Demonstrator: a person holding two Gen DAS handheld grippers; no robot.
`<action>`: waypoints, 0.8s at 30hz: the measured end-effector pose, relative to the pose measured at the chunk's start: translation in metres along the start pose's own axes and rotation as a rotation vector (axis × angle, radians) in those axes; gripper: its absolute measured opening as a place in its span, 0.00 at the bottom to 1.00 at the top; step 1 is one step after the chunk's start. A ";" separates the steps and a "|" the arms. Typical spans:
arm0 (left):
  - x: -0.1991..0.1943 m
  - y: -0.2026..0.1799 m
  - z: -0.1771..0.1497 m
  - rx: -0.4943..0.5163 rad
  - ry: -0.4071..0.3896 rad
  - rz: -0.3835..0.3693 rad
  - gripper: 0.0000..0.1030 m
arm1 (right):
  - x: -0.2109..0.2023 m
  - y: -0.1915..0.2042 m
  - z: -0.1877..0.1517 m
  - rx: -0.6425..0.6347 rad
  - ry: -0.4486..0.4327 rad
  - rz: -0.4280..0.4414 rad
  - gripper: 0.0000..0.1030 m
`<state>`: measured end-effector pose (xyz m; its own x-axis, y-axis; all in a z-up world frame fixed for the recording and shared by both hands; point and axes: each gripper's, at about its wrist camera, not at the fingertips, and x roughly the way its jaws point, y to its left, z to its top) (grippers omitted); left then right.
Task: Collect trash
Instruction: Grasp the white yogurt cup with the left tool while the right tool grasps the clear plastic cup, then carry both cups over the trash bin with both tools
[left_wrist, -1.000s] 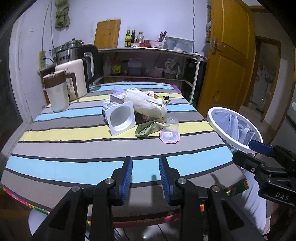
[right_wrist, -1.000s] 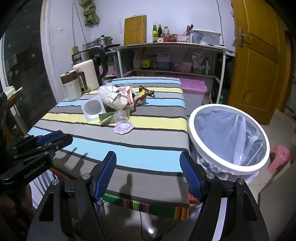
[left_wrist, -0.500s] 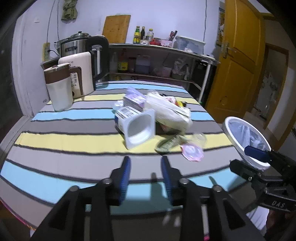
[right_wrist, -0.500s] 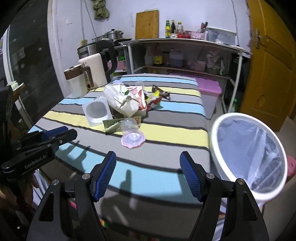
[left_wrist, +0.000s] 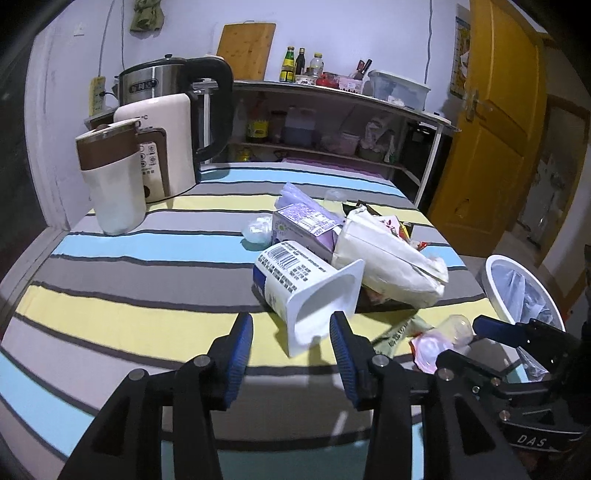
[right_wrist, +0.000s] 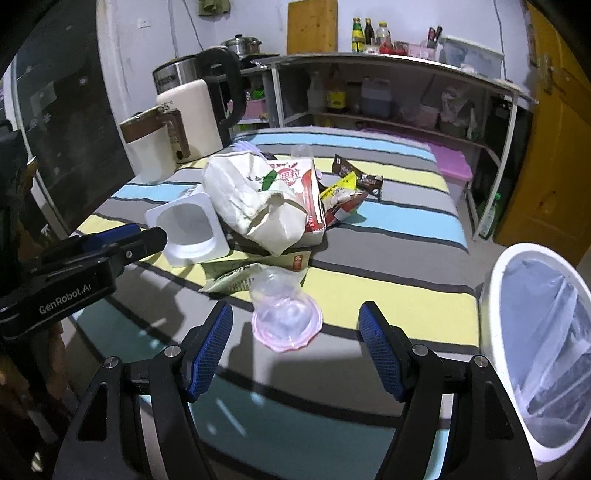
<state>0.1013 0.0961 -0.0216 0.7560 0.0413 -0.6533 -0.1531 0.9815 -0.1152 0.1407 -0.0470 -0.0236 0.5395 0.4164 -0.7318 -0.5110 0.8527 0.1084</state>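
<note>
Both grippers face the trash heap on the striped table (left_wrist: 110, 314), and neither holds anything yet. The left gripper (left_wrist: 291, 343), at the lower centre of the left wrist view, has its jaws opening, with the rim of the tipped white yogurt tub (left_wrist: 310, 288) showing just beyond the gap but not gripped. The right gripper (right_wrist: 295, 343), low in the right wrist view, stands wide open, with the clear plastic cup (right_wrist: 284, 310) on its pink lid lying just ahead between the pads, untouched. The lined trash bin (right_wrist: 539, 350) waits at the right edge, beside the table. To do this step well, each gripper probably needs to straddle its item fully before closing: the tub by its rim wall, the soft cup lightly, since it may crush or slip. The crumpled white paper bag (right_wrist: 255, 199) leans on the tub, so lifting slowly should keep the heap from spilling.
</note>
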 end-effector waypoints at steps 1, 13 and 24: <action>0.003 0.000 0.001 0.004 0.000 -0.001 0.41 | 0.003 -0.001 0.002 0.006 0.007 0.002 0.68; 0.013 -0.004 0.001 0.018 -0.004 0.025 0.10 | 0.014 -0.003 0.007 0.017 0.017 0.023 0.32; -0.014 -0.007 -0.006 0.016 -0.027 0.025 0.06 | -0.010 -0.003 0.001 0.027 -0.014 0.026 0.31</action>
<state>0.0881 0.0871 -0.0164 0.7690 0.0709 -0.6353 -0.1623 0.9829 -0.0869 0.1376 -0.0537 -0.0163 0.5357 0.4427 -0.7190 -0.5072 0.8495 0.1452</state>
